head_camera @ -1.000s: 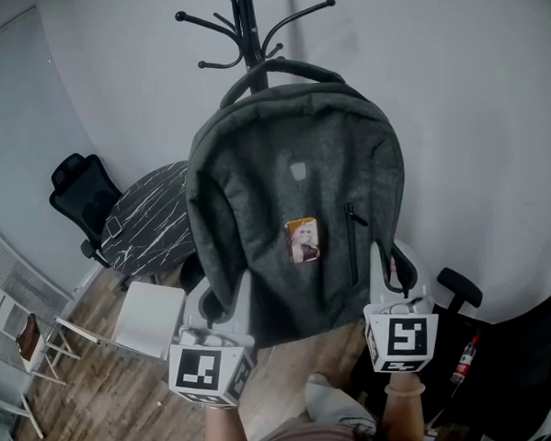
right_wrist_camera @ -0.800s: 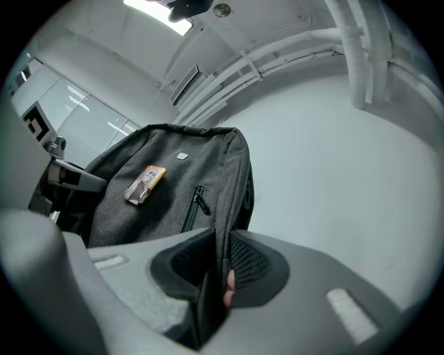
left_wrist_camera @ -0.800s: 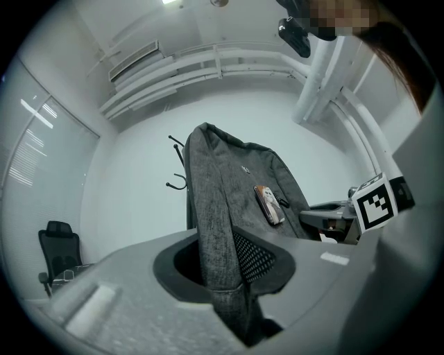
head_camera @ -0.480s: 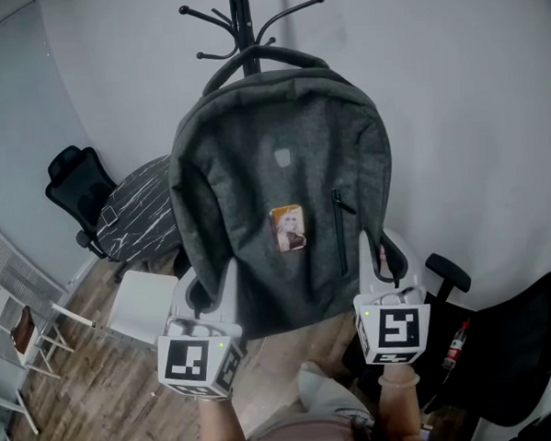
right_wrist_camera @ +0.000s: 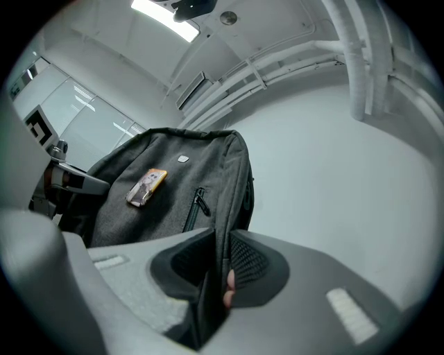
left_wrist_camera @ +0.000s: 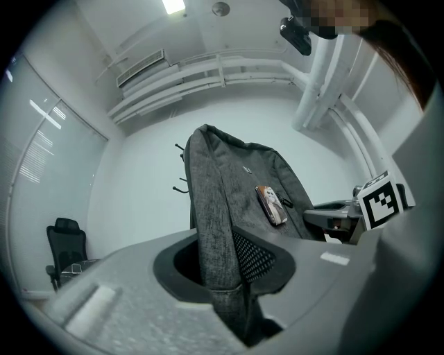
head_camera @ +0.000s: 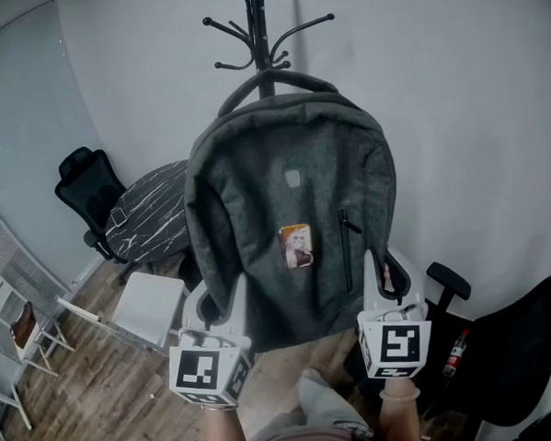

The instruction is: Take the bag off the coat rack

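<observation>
A grey backpack (head_camera: pixel 294 214) with a small picture badge (head_camera: pixel 297 245) hangs upright in front of the black coat rack (head_camera: pixel 262 36). Its top handle (head_camera: pixel 273 80) loops across the rack's pole; whether it rests on a hook is hidden. My left gripper (head_camera: pixel 217 306) is shut on the bag's lower left side. My right gripper (head_camera: pixel 389 278) is shut on the lower right side. In the left gripper view the bag's edge (left_wrist_camera: pixel 220 277) is pinched between the jaws. The right gripper view shows the other edge (right_wrist_camera: pixel 216 274) clamped the same way.
A black office chair (head_camera: pixel 88 190) and a round dark marbled table (head_camera: pixel 151 217) stand at the left, with a white stool (head_camera: pixel 149 309) nearer. A black chair (head_camera: pixel 527 358) and a red-capped bottle (head_camera: pixel 457 353) are at the right. The person's shoe (head_camera: pixel 326 401) is on the wooden floor.
The head view has swung a little left and back. Both grippers keep the same hold low on the bag's sides, and the bag stays put against the rack.
</observation>
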The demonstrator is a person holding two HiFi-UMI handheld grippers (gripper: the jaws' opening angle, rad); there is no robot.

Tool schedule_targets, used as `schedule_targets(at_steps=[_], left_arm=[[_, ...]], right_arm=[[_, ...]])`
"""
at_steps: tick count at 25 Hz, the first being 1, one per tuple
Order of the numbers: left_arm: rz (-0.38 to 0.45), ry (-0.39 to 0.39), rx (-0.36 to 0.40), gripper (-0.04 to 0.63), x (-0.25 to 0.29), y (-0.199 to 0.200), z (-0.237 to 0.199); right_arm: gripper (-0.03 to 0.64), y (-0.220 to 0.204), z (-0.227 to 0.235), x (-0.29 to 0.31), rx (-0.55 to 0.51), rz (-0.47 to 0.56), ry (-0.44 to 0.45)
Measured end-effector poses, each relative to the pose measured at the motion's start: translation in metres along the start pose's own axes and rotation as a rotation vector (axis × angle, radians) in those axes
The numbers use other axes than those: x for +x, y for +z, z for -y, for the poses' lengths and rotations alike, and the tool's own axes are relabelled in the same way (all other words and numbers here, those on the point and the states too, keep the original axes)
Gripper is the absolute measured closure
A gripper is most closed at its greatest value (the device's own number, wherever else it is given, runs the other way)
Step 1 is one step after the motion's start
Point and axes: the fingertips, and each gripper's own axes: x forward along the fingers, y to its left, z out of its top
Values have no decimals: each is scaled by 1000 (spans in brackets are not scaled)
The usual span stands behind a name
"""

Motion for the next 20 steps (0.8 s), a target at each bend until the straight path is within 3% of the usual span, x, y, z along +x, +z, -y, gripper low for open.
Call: schedule_targets(at_steps=[7,14,20], left_arm=[[-18,0,-9,508,-2,-2,3],[-2,-3,-26,508,-47,-5,-1],[6,-1,-28,508,-52,-5,-6]], right_arm=[[552,1,-1,-2,13,-27,16],[552,6,-25,-39,-31,-47,9],[552,12,-32,-42,-41,-48,11]])
